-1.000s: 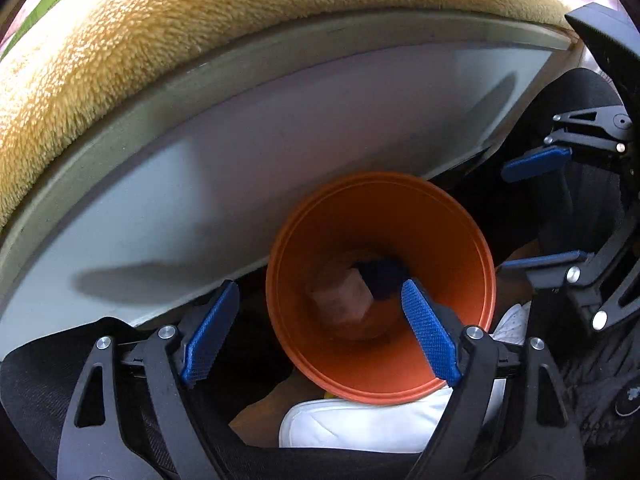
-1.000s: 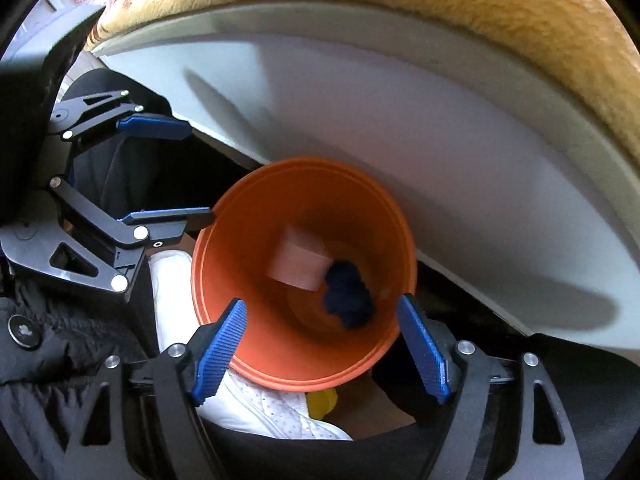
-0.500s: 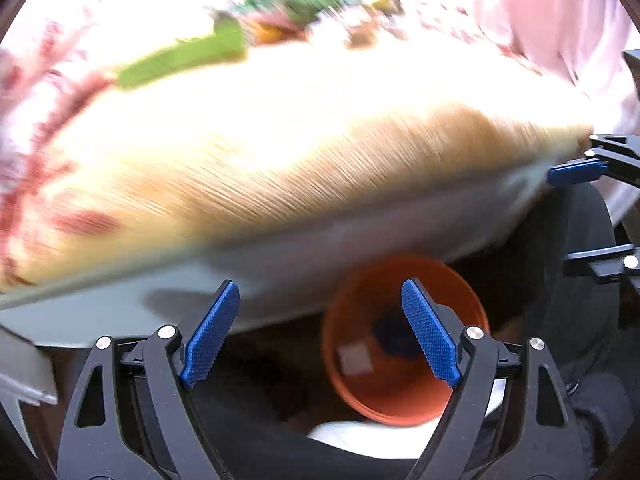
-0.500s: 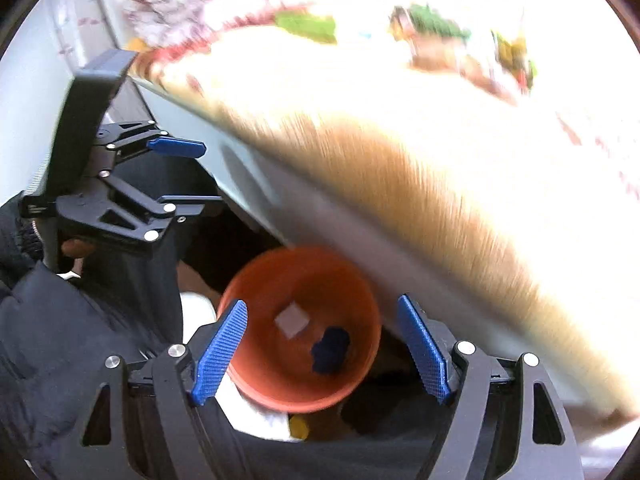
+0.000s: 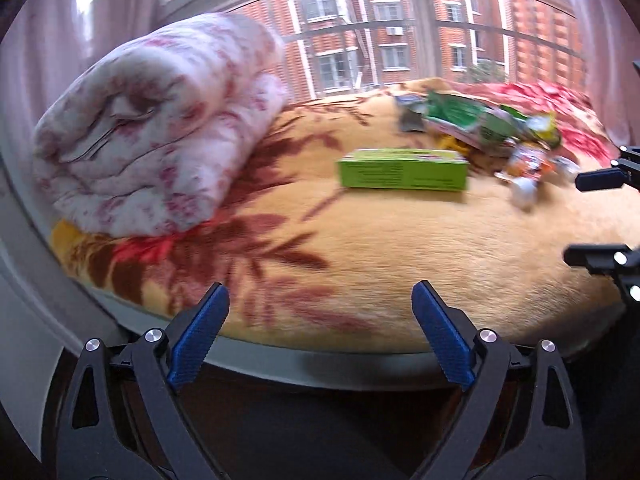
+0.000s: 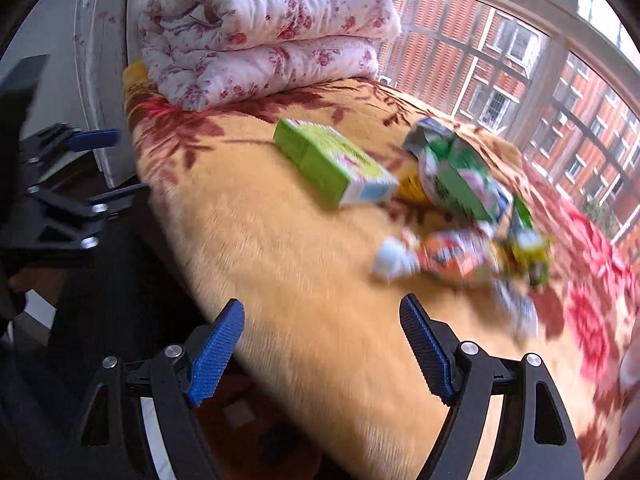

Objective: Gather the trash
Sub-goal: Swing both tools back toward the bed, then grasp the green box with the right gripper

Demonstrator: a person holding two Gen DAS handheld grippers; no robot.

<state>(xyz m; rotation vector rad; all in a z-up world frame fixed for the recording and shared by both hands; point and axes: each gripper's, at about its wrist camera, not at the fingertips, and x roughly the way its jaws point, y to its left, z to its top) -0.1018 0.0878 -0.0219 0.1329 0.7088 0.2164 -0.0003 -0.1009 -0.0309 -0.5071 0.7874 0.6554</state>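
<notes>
Soft daylight from window (image 5: 400, 40), motion blur on wrappers (image 6: 460, 248), fisheye bend + dark corners.

Left gripper (image 5: 320, 332): black plastic frame with triangular cut-outs in each arm, silver round-head screws at the pivots, and two ribbed blue pads (image 5: 199, 338) on the fingers. Right gripper (image 6: 322, 346): same build, with black linkage arms, silver screws and serrated blue pads (image 6: 426, 350). Each unit also shows at the edge of the other's view.
</notes>
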